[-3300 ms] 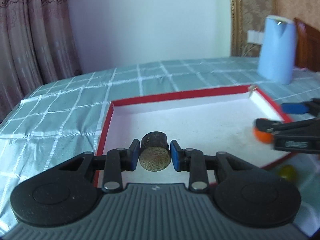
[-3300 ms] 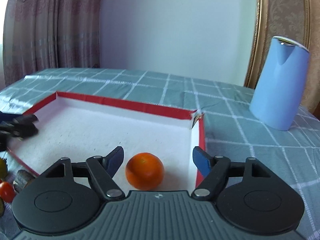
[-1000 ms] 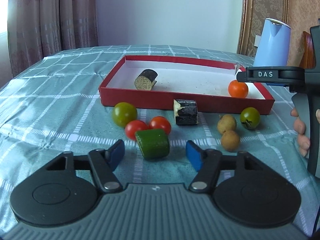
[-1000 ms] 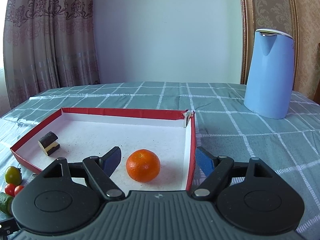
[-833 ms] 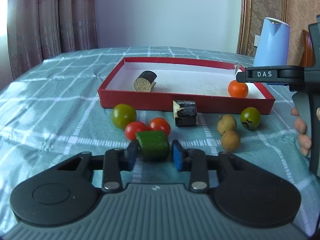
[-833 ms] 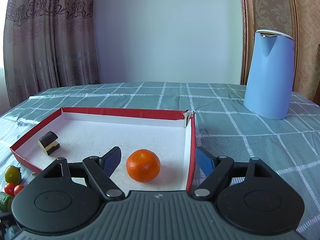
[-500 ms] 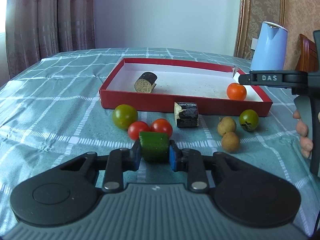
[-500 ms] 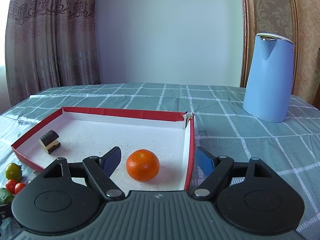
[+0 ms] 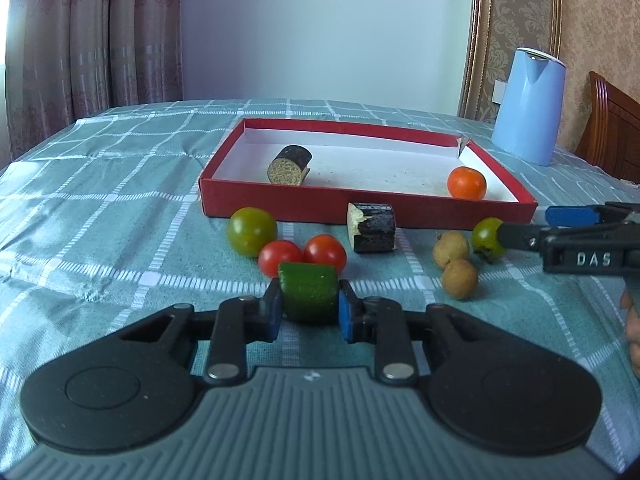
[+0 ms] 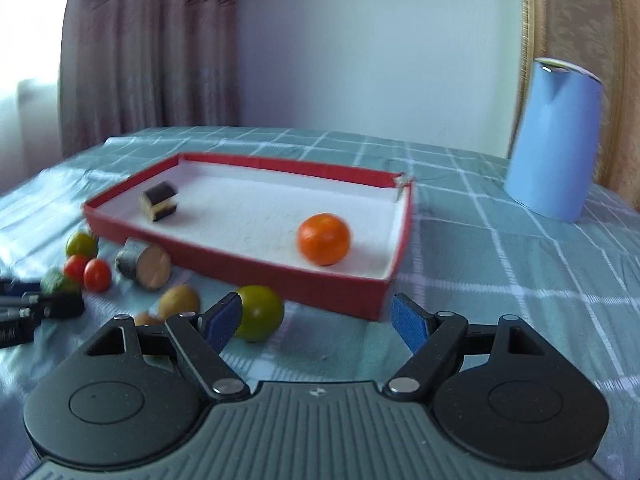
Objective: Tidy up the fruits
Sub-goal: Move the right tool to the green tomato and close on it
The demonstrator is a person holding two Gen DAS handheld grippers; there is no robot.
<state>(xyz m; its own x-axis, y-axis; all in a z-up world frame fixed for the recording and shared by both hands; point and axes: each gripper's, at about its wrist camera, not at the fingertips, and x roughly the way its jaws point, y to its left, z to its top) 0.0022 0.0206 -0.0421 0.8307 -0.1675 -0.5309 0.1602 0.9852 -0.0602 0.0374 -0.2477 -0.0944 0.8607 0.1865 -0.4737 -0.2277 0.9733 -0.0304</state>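
Note:
My left gripper [image 9: 307,312] is shut on a green cucumber chunk [image 9: 308,296], just above the tablecloth. Behind it lie two red tomatoes [image 9: 302,254], a green tomato [image 9: 251,231], a dark eggplant piece [image 9: 373,227], two tan longans [image 9: 454,258] and another green tomato [image 9: 486,237]. The red tray [image 9: 360,210] holds an eggplant piece [image 9: 289,165] and an orange [image 9: 466,182]. My right gripper [image 10: 318,322] is open and empty, low in front of the tray [image 10: 280,276], with the green tomato [image 10: 260,312] beside its left finger.
A blue kettle [image 9: 528,106] stands behind the tray at the right and shows in the right wrist view [image 10: 554,140]. A wooden chair [image 9: 612,148] is at the far right. The checked tablecloth [image 9: 100,184] spreads to the left.
My left gripper closed on the cucumber chunk and lifted it slightly. My right gripper pulled back out of the tray, dropped low and swung left toward the green tomato, still open.

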